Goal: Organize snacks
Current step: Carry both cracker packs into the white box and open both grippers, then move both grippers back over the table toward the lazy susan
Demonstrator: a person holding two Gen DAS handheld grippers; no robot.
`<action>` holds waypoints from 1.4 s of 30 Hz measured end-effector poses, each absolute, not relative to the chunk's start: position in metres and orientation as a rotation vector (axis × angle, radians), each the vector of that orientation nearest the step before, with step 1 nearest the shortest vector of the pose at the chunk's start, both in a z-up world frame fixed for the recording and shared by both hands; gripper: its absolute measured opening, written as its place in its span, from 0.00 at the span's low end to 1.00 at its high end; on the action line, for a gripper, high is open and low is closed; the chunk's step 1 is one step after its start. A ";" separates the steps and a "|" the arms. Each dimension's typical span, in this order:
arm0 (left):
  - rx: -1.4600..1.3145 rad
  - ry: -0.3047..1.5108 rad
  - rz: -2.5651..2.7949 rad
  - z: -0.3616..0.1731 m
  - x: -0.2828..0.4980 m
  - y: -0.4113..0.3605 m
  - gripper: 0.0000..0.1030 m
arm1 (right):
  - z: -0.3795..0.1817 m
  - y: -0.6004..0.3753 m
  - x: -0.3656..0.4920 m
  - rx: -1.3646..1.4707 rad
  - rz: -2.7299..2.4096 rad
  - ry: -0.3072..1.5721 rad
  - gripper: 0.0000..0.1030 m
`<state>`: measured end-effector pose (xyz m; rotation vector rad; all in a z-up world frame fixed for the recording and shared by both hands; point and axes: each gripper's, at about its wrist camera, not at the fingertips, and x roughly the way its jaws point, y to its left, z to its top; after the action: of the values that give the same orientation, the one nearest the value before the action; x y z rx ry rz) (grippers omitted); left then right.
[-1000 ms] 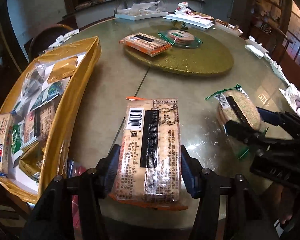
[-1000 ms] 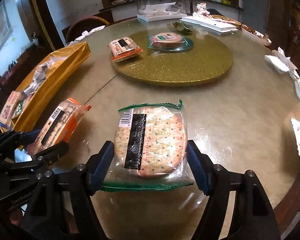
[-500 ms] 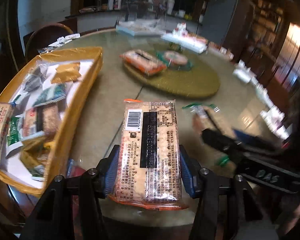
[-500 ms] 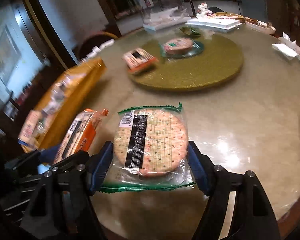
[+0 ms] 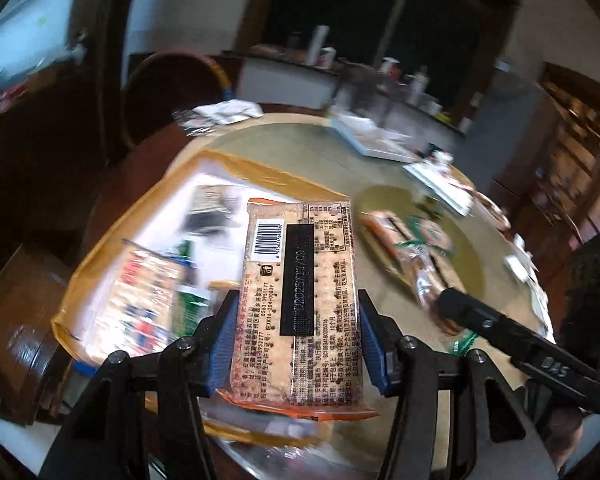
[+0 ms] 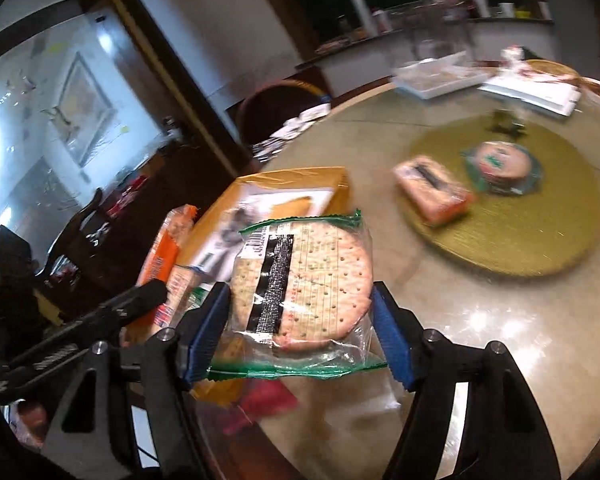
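The left gripper [image 5: 296, 340] clamps an orange-edged rectangular cracker pack [image 5: 298, 304], long axis pointing away along the fingers, above the gold cardboard box [image 5: 260, 176], while the right gripper [image 6: 300, 336], jaws just closing, grips a green-trimmed clear round cracker pack [image 6: 304, 276] beside it.

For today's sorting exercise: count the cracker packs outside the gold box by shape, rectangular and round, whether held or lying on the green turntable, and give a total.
Rectangular packs: 2, one held in the left gripper as a rectangular pack, one lying on the turntable as an orange pack.
Round packs: 2, one held in the right gripper as a round pack, one on the turntable.
Total: 4
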<state>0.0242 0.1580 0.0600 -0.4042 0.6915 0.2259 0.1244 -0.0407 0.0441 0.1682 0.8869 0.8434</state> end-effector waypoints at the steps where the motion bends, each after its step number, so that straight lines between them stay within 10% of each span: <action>1: -0.403 0.694 0.242 0.058 0.026 0.163 0.53 | 0.046 -0.025 0.130 0.155 0.861 0.893 0.68; 20: -0.397 0.874 0.292 0.000 0.071 0.217 0.56 | -0.012 0.110 0.193 0.035 0.855 1.050 0.58; 25: -0.421 0.733 0.289 0.022 0.041 0.204 0.82 | 0.010 0.073 0.181 0.171 0.856 1.007 0.74; 42: -0.321 0.661 0.084 0.043 0.026 0.047 0.82 | -0.004 -0.146 0.119 0.376 0.683 0.966 0.74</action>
<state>0.0260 0.0473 0.0428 -0.3207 0.6613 0.0840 0.1192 -0.1462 -0.0040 0.3761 0.9658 0.6834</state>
